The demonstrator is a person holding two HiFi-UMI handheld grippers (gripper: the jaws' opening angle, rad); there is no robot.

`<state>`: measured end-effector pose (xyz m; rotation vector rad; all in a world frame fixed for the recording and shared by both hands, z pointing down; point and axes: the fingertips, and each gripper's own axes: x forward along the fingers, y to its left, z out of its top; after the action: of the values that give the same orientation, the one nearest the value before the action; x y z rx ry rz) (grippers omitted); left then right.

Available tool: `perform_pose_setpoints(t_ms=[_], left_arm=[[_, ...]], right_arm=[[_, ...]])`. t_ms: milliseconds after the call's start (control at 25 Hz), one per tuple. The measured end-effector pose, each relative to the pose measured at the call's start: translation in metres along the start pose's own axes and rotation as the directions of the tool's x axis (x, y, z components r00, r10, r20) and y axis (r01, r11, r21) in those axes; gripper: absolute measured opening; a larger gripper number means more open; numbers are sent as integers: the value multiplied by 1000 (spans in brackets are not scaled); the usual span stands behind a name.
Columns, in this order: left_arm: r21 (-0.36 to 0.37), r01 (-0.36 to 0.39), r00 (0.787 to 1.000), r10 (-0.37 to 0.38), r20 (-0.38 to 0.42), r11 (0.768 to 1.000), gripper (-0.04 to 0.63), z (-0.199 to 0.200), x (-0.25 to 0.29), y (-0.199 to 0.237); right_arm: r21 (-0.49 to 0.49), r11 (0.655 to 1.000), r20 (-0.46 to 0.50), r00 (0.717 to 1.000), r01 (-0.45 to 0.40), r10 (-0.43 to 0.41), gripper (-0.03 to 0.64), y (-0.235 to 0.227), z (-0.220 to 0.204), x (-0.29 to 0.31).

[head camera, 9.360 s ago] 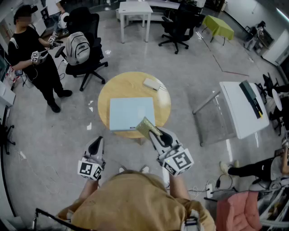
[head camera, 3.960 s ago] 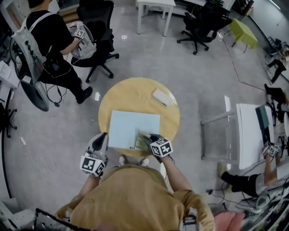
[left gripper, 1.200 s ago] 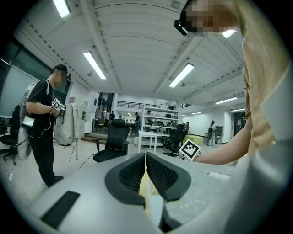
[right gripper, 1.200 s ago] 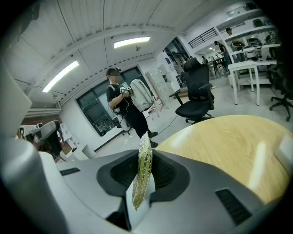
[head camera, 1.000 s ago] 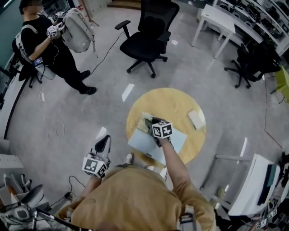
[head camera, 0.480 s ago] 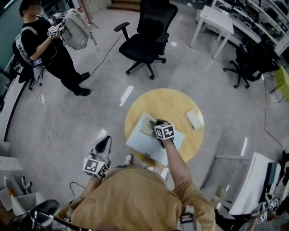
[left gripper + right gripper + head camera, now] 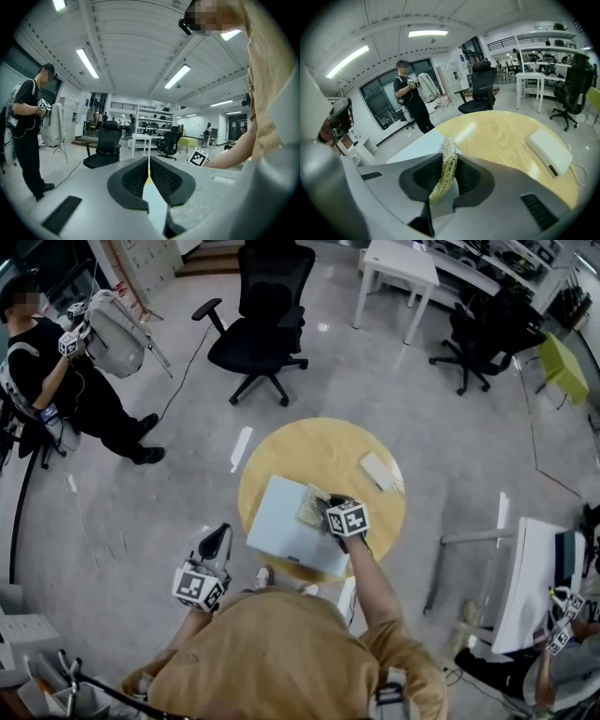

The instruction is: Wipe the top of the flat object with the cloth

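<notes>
In the head view, the flat pale-blue object (image 7: 279, 529) is seen lying at the near left of the round table (image 7: 319, 448). The cloth (image 7: 310, 505) is held on it by the right gripper (image 7: 326, 507). The left gripper (image 7: 215, 542) is held off the table's near left edge.

In the left gripper view, the jaws are closed together with nothing between them.

In the right gripper view, the cloth is pinched between the jaws, above the table.

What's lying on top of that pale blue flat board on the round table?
A yellow-green cloth, pinched in the right gripper, rests on the board near its far edge. The patch of board beneath the cloth and gripper is hidden.
</notes>
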<state>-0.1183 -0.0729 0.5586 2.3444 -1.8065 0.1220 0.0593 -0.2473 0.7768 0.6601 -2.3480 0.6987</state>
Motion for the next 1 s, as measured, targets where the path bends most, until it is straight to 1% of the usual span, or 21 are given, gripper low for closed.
perform_pose_setpoints(t_ms=[160, 320, 480, 720, 840, 1000], left_arm=[[9, 51, 999, -51, -1, 999, 15, 4, 13, -14], [15, 99, 995, -99, -2, 995, 15, 4, 24, -25], [20, 136, 991, -136, -1, 991, 15, 3, 28, -32], [17, 181, 983, -181, -8, 983, 15, -1, 36, -43], [18, 212, 977, -212, -10, 977, 15, 1, 41, -52], [27, 267, 964, -267, -10, 963, 15, 5, 52, -70]], right_arm=[[18, 998, -4, 998, 55, -55, 63, -26, -14, -27], [60, 992, -2, 993, 115, -115, 63, -51, -29, -53], [96, 982, -3, 986, 163, -164, 63, -65, -45, -73], [106, 968, -15, 974, 228, -228, 63, -86, -63, -101], [115, 959, -22, 966, 259, -258, 63, -93, -70, -118], [143, 945, -10, 956, 293, -294, 63, -99, -77, -140]])
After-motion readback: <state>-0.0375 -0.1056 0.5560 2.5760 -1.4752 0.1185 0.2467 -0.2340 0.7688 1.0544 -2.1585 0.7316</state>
